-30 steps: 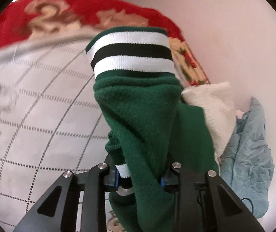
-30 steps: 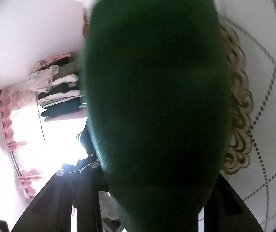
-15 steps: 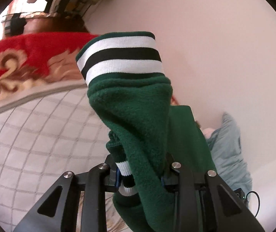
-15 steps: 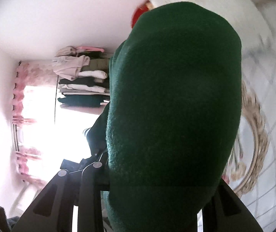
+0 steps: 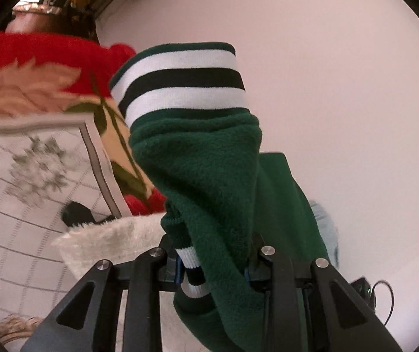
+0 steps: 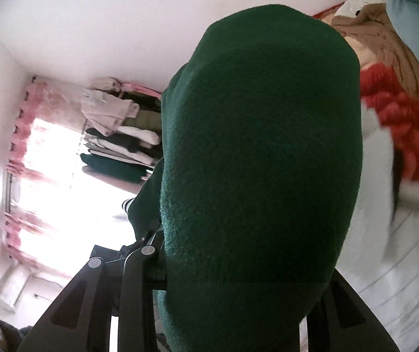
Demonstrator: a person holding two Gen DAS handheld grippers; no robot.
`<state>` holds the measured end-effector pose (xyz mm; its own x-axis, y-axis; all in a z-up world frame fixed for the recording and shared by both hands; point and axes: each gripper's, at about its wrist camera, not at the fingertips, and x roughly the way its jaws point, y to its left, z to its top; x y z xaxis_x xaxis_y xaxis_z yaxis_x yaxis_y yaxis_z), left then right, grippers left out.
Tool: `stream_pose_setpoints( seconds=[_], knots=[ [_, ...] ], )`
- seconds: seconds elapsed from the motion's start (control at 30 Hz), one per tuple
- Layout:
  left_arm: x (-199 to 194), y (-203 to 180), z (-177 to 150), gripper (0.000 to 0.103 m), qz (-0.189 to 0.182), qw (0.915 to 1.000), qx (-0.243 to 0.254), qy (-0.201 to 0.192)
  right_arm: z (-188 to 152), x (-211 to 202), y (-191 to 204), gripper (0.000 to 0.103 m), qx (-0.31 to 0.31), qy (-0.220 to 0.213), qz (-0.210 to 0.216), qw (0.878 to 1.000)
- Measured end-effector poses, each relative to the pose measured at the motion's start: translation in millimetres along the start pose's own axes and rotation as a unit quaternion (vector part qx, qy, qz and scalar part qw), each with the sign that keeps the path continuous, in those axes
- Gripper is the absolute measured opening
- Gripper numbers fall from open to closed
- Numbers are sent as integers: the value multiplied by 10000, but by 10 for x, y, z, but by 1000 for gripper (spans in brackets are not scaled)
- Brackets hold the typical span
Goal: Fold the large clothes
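Fleece bunches upward between both pairs of jaws — the dark green fleece garment (image 5: 209,176) stands with its long axis vertical in the left gripper (image 5: 215,267), its white-and-black striped ribbed cuff (image 5: 180,82) topmost, before the pale far wall. Narrowly parted, that claw pinches the cloth above the white grid-patterned bedspread (image 5: 19,234). In the right gripper (image 6: 238,267), another fold rises as a rounded mound — clamped, hiding the fingertips.

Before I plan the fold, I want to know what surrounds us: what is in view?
green fleece garment: one, dark green with a white-and-black striped cuff, bunched in both grippers
bedspread: one, white with grey grid, below
red blanket: one, red, floral, beyond the bedspread
white fluffy cloth: one, near the left gripper
light blue cloth: one, upper right in the right view
brown garment: one, beside it
stacked clothes: several, mixed colours, by the window
pink curtain: one, around the window
left gripper: black, shut on the garment
right gripper: black, fingertips hidden under fleece
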<state>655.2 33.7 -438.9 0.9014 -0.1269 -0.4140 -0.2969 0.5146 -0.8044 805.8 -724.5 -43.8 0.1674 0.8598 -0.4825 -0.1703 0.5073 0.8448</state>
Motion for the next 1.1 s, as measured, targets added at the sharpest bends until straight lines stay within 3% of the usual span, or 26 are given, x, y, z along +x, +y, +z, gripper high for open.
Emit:
stream_pose_setpoints(
  seconds=[0.1, 0.23, 0.37, 0.4, 0.43, 0.47, 0.5, 0.53, 0.57, 0.6, 0.7, 0.83, 0.9, 1.0, 1.1],
  knots=[
    [459, 374, -222, 26, 261, 9993, 34, 253, 347, 238, -665, 35, 73, 323, -223, 9992],
    [901, 848, -467, 32, 550, 9946, 193, 854, 285, 599, -1722, 37, 503, 573, -516, 9958],
    [922, 886, -375, 43, 561, 9905, 547, 1130, 235, 661, -1983, 50, 595, 497, -402, 9962],
    [926, 881, -341, 46, 627, 9882, 599, 1266, 257, 644, -1972, 59, 578, 517, -497, 9958],
    [931, 873, -313, 50, 695, 9858, 633, 1389, 269, 625, -1968, 60, 630, 540, -628, 9946],
    [925, 852, -270, 61, 869, 9824, 688, 1501, 137, 655, -2081, 62, 691, 550, -708, 9936],
    [892, 775, -257, 66, 1053, 9788, 842, 1540, 137, 628, -2061, 71, 693, 561, -877, 9921],
    [840, 698, -230, 75, 1285, 9726, 1131, 1573, 132, 589, -1976, 76, 628, 586, -1276, 9881],
    [811, 640, -208, 91, 1386, 9677, 1323, 1639, 18, 581, -1999, 80, 566, 557, -1550, 9847],
    [789, 583, -204, 99, 1506, 9609, 1536, 1745, -19, 551, -1956, 84, 481, 515, -1820, 9808],
    [618, 359, -232, 103, 1957, 9361, 2292, 1813, -133, 431, -1614, 90, 172, 287, -2921, 9558],
    [319, -5, -378, 103, 2408, 8959, 3313, 1721, -507, 413, -1097, 91, -100, -141, -4366, 8995],
    [149, -194, -417, 103, 2424, 8823, 3643, 1738, -730, 387, -792, 91, -190, -326, -4976, 8666],
    [-115, -366, -364, 103, 2298, 8752, 3870, 1772, -1212, 311, -576, 91, -218, -595, -5528, 8309],
    [-376, -610, -296, 103, 2185, 8691, 4086, 1733, -1602, 149, -347, 91, -162, -786, -5750, 8142]
  ],
)
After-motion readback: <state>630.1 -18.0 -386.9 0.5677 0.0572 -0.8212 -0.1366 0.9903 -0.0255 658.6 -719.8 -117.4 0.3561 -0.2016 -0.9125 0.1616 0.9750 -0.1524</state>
